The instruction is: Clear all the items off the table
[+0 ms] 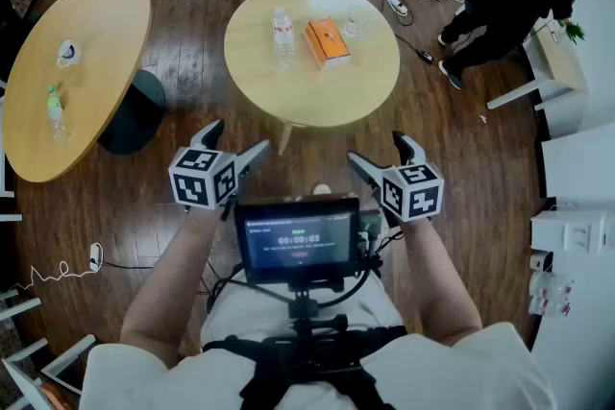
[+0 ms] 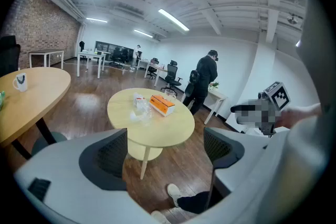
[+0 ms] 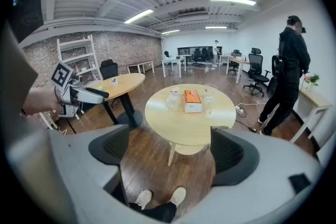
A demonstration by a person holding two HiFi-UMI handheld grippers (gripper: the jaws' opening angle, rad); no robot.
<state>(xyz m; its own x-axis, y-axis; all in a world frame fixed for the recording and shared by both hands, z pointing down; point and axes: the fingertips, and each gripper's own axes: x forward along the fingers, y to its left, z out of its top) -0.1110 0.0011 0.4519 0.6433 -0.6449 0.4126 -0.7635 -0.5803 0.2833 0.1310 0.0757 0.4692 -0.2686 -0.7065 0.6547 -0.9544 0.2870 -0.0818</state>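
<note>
1. The round table (image 1: pixel 317 106) serves as the landmark. The task's things are grouped on its far half. An orange box (image 1: pixel 328 43) lies near the middle. A clear water bottle (image 1: pixel 282 38) is just left of the box, and a glass (image 1: pixel 356 22) is just right of it. With all three on the table, the clearing looks not yet begun.
2. The left gripper (image 1: pixel 240 137) hangs short of the table's near edge with its jaws spread wide. Its own view shows only floor and the table's leg between them.
3. The right gripper (image 1: pixel 376 148) is held beside it, equally short of the table, also wide and empty.
4. Both point toward the table at about waist height, which reads as a ready stance. The wide jaws would suit the broad box as a first grab.
5. A second table (image 1: pixel 91 43) stands to the left of the round table and carries a cup (image 1: pixel 66 53) and a green bottle (image 1: pixel 56 110). I cannot tell whether these belong to the job.
6. The glass is transparent and hard to outline. There may be another clear item beside it or by the bottle, but I cannot confirm that.
7. The text on the chest-mounted screen (image 1: pixel 300 240) is too small to read.
8. A person in dark clothes (image 1: pixel 519 0) bends at a white desk beyond the table's right side.
</note>
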